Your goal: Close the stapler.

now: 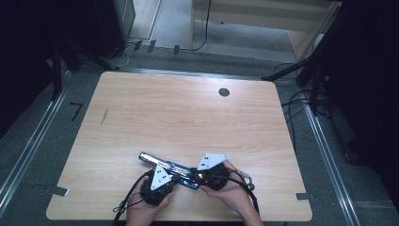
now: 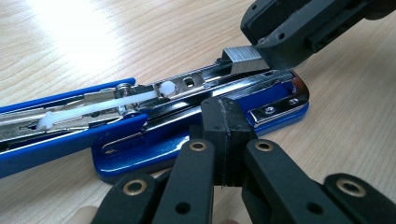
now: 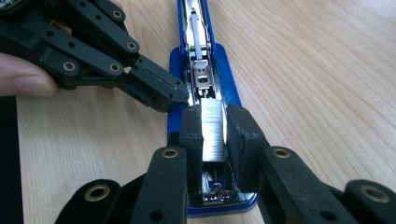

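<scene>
Right gripper (image 3: 214, 128): jaws closed on a staple strip (image 3: 213, 133), pads pressing its two long sides. The strip sits directly over the open magazine (image 3: 201, 79) of a blue stapler (image 3: 229, 88), at the front end of the channel; whether it is seated in the channel or riding just above it cannot be told.

Left gripper (image 2: 223, 140): jaws fully closed, nothing between them. The closed tips bear against the stapler's side at the base (image 2: 140, 151), apparently bracing it. In the right gripper view this gripper comes in from the left and touches the stapler just beside the strip.

Stapler: lies opened flat on the table (image 1: 188, 113), near the front edge, between the two hands in the high view (image 1: 169, 167). The top arm is swung back, and the white pusher rod (image 2: 93, 109) lies along the rail.

Judged step: loading the strip into the magazine.

Risks:
- Strip tilted at release. Cause: jaws opening before both legs straddle the rail. Result: the strip jams or rides on the channel wall.
- Strip breaking. Cause: excess squeeze or twist on the glued staples.
- Stapler sliding. Cause: the left tips only push sideways, without clamping; downward pressure from the right could skate the base across the smooth wood.
- Jaw collision. Cause: the two grippers work very close together at the magazine.
</scene>
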### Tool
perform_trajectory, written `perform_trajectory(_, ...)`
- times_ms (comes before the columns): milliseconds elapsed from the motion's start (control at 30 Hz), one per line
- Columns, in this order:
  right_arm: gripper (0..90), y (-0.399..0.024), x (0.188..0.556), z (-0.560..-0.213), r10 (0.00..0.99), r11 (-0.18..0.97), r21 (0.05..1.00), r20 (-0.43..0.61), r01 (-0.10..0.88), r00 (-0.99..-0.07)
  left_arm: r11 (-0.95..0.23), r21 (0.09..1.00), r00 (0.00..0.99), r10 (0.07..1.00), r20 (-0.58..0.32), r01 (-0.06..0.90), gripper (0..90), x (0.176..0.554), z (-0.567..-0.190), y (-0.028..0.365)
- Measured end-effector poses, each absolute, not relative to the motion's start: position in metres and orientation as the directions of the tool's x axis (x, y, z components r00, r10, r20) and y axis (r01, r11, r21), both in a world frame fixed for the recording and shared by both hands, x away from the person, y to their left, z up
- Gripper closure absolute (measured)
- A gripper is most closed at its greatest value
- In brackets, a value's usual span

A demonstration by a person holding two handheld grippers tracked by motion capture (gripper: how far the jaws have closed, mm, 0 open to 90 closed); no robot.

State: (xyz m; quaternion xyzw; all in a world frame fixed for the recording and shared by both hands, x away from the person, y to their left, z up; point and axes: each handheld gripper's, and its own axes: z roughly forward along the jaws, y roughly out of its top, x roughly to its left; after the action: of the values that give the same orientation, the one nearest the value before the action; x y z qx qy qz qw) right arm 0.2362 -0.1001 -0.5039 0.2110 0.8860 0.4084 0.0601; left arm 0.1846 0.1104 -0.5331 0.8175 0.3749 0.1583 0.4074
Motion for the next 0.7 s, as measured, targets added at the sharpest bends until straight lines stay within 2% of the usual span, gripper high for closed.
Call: perform_trajectory(700, 79.9, -0.0986, 0.2359, -0.5024, 0.422, 0.554, 0.775, 0.053, 0.304, -0.905, -0.386, 0.785, 0.668, 0.743, -0.047, 0.485, 90.0, 0.1845, -0.533, 0.1103)
